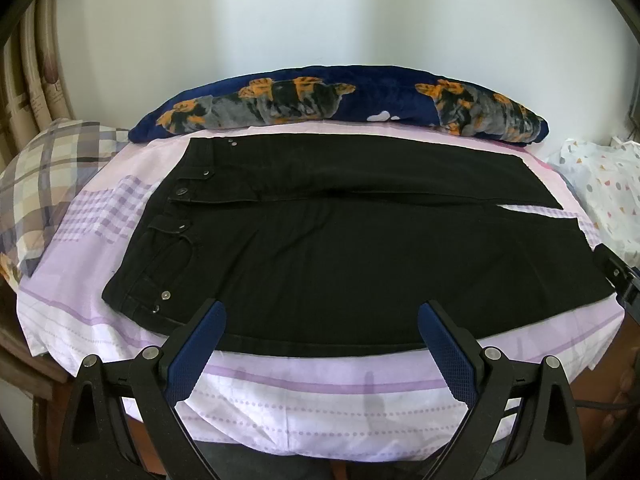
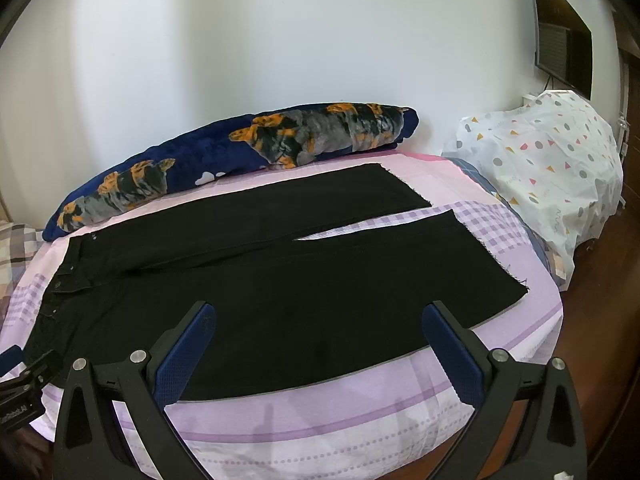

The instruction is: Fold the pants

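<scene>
Black pants point(image 1: 340, 248) lie flat and spread out on a bed with a pink and lilac sheet point(image 1: 320, 392), waistband to the left, both legs running right and side by side. They also show in the right wrist view point(image 2: 300, 280), with the leg hems at the right. My left gripper point(image 1: 322, 312) is open and empty, hovering over the pants' near edge by the waist end. My right gripper point(image 2: 320, 316) is open and empty, over the near leg's edge. Each gripper shows at the other view's edge.
A rolled navy blanket with orange and grey print point(image 1: 340, 100) lies along the far side of the bed against the white wall. A plaid pillow point(image 1: 48, 176) sits at the left. A white cover with coloured shapes point(image 2: 552, 168) stands at the right. Wood floor lies beyond the bed's right edge.
</scene>
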The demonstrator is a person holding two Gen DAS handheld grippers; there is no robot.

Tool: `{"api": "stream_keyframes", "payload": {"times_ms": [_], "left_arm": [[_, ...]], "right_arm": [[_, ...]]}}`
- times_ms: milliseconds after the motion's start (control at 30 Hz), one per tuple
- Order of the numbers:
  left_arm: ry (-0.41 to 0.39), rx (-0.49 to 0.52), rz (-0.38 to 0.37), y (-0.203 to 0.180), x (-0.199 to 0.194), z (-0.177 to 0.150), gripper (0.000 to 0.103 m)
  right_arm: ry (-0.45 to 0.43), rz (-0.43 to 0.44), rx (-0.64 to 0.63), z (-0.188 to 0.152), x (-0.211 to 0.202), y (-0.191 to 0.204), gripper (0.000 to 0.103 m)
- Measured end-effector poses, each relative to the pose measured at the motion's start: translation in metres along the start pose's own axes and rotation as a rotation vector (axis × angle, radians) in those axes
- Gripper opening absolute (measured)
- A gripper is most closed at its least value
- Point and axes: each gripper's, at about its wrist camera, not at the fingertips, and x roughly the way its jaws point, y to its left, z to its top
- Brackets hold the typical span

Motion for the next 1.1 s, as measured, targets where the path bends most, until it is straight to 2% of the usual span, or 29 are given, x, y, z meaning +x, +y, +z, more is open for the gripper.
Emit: {"api": "stream_keyframes", "payload": {"times_ms": [900,1100], "left_arm": [[-0.026,-0.002,-0.030,0.0042,0.0004,-0.0030,0.096],[-0.046,-0.010,-0.061,0.0044,-0.0015,-0.0019,0.096]], "right_arm": [[0.013,-0.001,0.004,0.0011,0.0027,-0.0008,0.103],[0.015,-0.001,0.010,-0.0008,0.0031,-0.0007,0.103]]}}
